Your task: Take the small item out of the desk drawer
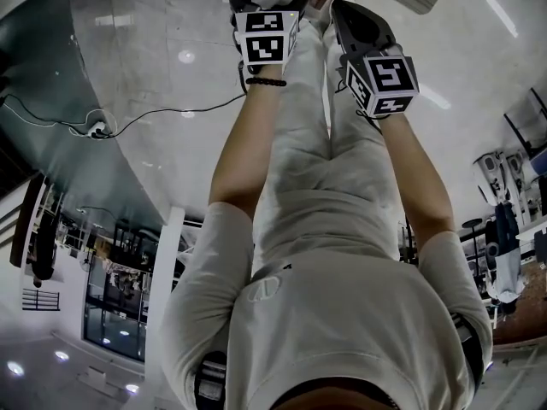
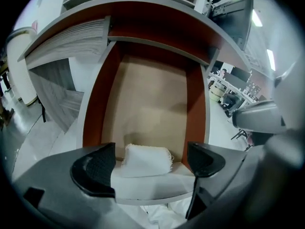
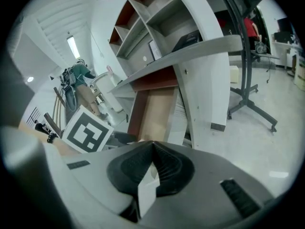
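Note:
The desk drawer [image 2: 152, 99] stands pulled out, with a brown bottom and red-brown sides. A small white folded cloth [image 2: 145, 160] lies at its near end, on the white front panel. My left gripper [image 2: 150, 152] is open wide around the cloth; its black pads [image 2: 95, 168] stand clear of it on both sides. My right gripper [image 3: 152, 149] is shut and held off to the drawer's right; a small white tab shows under its closed pads. In the head view both grippers, left [image 1: 265, 37] and right [image 1: 385, 79], reach out side by side.
The grey desk top [image 3: 190, 51] overhangs the drawer, with open shelves [image 3: 143, 13] above it. A monitor [image 2: 233, 18] on a wheeled stand [image 3: 252, 94] is to the right. A power cable [image 1: 171, 114] runs across the glossy floor. The person's white trousers [image 1: 316, 143] are below the grippers.

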